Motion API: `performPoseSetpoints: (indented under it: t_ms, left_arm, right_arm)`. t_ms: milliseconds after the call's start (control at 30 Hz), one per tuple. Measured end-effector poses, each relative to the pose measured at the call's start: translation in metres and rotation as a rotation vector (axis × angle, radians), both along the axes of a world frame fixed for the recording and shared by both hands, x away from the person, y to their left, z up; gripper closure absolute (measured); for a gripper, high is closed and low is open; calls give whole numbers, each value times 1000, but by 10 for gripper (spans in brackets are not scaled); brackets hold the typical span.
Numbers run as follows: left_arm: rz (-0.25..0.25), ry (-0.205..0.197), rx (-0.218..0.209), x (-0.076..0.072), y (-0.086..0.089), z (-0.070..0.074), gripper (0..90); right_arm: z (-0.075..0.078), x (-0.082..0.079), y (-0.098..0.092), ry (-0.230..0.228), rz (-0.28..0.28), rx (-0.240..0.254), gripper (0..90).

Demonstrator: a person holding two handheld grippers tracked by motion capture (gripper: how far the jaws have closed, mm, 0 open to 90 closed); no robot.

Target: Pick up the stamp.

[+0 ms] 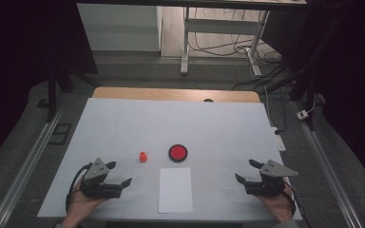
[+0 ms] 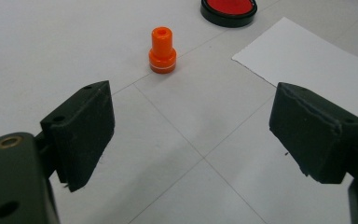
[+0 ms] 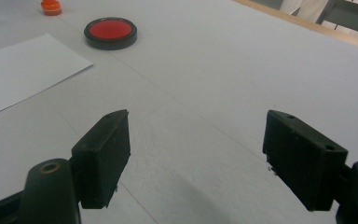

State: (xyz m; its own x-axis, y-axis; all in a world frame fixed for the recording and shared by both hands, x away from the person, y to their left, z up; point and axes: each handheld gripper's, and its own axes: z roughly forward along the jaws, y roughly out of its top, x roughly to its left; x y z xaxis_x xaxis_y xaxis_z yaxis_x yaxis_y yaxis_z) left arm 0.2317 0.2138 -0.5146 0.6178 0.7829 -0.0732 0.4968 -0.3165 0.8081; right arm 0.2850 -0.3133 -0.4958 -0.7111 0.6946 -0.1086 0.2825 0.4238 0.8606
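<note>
1. Left gripper [image 1: 116,173] sits near the front left of the table [image 1: 123,123], held in the person's left hand [image 1: 83,202]; in the left gripper view its jaws stand wide apart with nothing between them.
2. Ahead of it and a little to the right stands a small orange stamp [image 1: 143,156], upright on the white table cover. In the left gripper view the orange stamp [image 2: 162,50] lies beyond the open jaws, near but clearly apart from them.
3. Just to the right of the stamp rests a round red ink pad [image 1: 177,153] in a black rim, lid off, its red face up.
4. In front of the pad lies a blank white sheet of paper [image 1: 175,189], flat, between the two grippers, with no mark on it that I can make out.
5. Right gripper [image 1: 246,171], in the person's right hand [image 1: 278,204], rests near the front right, jaws likewise spread wide and empty; its own view looks across bare table toward the pad and sheet.
6. Judging by this layout, the work is at its very start: nothing is grasped, the stamp is untouched, and picking it up, inking it and pressing it onto the paper all remain to be done.
</note>
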Motion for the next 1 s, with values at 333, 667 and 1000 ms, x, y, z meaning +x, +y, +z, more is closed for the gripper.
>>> performPoseSetpoints:
  t_ms: [333, 667, 1000]
  left_arm:
    - [-3, 0, -1, -1, 2, 0, 143]
    - [0, -13, 0, -2, 2, 2, 151]
    - [-3, -9, 5, 1, 1, 4, 156]
  right_arm:
    - [-2, 2, 1, 12, 3, -3, 235]
    - [-1, 1, 4, 14, 10, 7, 239]
    - [0, 1, 2, 6, -2, 17, 243]
